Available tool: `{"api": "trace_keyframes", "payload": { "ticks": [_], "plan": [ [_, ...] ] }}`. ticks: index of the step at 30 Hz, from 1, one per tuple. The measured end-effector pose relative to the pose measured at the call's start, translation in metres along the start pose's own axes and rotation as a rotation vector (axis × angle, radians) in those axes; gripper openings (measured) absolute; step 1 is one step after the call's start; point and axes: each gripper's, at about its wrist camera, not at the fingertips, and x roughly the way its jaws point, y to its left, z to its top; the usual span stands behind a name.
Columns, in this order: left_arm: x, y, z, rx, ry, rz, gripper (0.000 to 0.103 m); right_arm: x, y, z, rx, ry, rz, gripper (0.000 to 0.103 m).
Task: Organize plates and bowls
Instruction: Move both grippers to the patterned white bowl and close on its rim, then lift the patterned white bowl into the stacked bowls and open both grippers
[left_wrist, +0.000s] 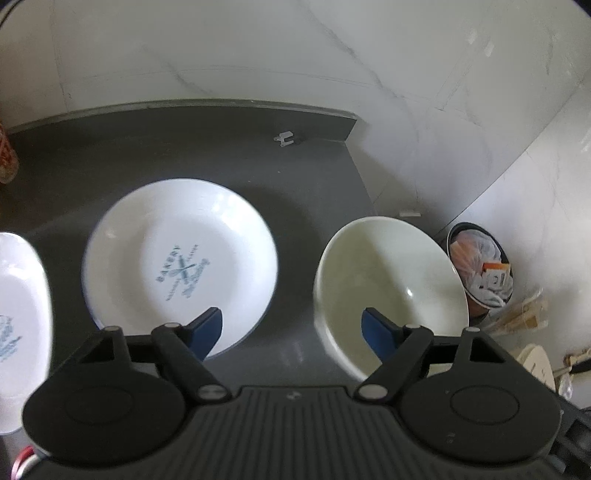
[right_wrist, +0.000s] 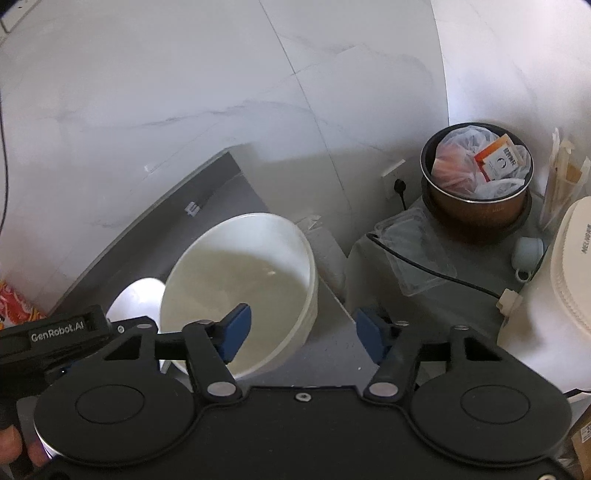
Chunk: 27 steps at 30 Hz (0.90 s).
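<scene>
Both your left claw (left_wrist: 291, 328) and right claw (right_wrist: 301, 328) gape wide and empty, so pinch the glazed, slippery, breakable bowl (left_wrist: 388, 291) at lower right on the tabletop (left_wrist: 295, 184) by its near rim.

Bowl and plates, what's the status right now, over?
Left gripper and right gripper open, jaws empty. Bowl beside plate on counter, not stacked. Second plate far left. Nothing blocking.

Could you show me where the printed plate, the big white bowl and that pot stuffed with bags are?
Printed plate (left_wrist: 181, 266): left wrist view, blue logo.
White bowl (right_wrist: 240, 273): right wrist view, inner wall.
Pot with bags (right_wrist: 476, 206): right wrist view, brown outer wall.
</scene>
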Motion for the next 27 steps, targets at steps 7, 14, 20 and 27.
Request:
{"api": "trace_keyframes", "payload": {
  "ticks": [7, 14, 20, 27],
  "plan": [
    [0.030, -0.009, 0.001, 0.018, 0.028, -0.022, 0.058, 0.025, -0.004, -0.003, 0.035, 0.054, 0.016, 0.049],
    [0.057, -0.003, 0.003, -0.032, 0.087, -0.029, 0.034, 0.044, 0.005, -0.004, 0.022, 0.100, 0.018, 0.034],
    [0.058, -0.004, 0.004, -0.047, 0.108, -0.086, 0.011, 0.048, 0.012, -0.003, 0.006, 0.106, 0.005, 0.027],
    [0.041, 0.004, 0.001, -0.033, 0.123, -0.126, 0.011, 0.028, 0.016, -0.006, -0.006, 0.081, 0.012, 0.024]
  ]
}}
